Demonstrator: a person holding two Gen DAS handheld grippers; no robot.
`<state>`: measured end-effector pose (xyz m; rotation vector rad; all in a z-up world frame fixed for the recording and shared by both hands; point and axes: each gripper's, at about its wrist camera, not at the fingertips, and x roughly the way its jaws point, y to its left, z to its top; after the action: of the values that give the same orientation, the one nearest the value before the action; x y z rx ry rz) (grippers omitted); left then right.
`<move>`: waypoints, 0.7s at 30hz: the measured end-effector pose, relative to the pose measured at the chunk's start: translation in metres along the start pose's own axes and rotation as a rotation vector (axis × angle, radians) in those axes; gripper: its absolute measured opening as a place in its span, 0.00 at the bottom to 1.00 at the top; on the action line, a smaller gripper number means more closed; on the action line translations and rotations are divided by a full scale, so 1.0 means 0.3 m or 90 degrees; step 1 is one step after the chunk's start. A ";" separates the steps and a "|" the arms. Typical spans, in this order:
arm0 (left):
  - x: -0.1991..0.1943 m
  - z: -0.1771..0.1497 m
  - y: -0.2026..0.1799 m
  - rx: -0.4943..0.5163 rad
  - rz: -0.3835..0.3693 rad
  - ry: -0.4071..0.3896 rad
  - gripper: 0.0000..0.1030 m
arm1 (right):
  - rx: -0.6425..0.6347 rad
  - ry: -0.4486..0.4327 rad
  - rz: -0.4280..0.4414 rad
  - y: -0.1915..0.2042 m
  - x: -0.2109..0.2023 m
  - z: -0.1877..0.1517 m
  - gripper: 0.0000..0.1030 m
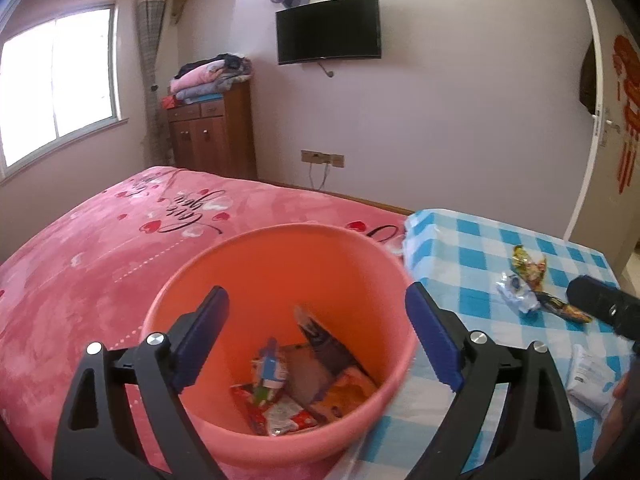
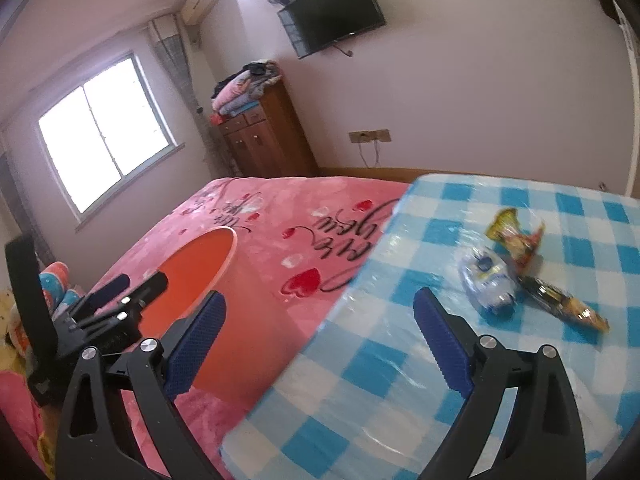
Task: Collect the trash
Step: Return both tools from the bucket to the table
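An orange bucket stands on the pink bed beside the checked table, with several crumpled wrappers lying in its bottom. My left gripper hangs open over the bucket's mouth, nothing between its blue pads. On the blue-and-white tablecloth lie a yellow-red wrapper, a white-blue wrapper and a dark wrapper. My right gripper is open and empty above the table's near left edge, short of those wrappers. The bucket shows to its left, with the left gripper over it.
A white packet lies on the table near a hand at the right edge. The pink blanket covers the bed to the left. A wooden cabinet with folded clothes, a wall television and a white door stand behind.
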<state>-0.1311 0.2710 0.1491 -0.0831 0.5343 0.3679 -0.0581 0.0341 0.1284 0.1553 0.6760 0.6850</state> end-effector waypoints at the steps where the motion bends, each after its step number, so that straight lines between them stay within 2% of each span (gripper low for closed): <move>1: -0.002 0.001 -0.014 0.004 -0.003 0.000 0.88 | 0.002 0.001 -0.005 -0.004 -0.006 -0.013 0.91; 21: -0.033 -0.073 -0.323 0.101 -0.083 0.034 0.89 | 0.010 -0.045 -0.108 -0.218 -0.233 -0.152 0.92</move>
<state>-0.1144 0.1738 0.1335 0.0261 0.6062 0.1961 -0.0917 -0.0640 0.1070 0.1338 0.6189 0.5093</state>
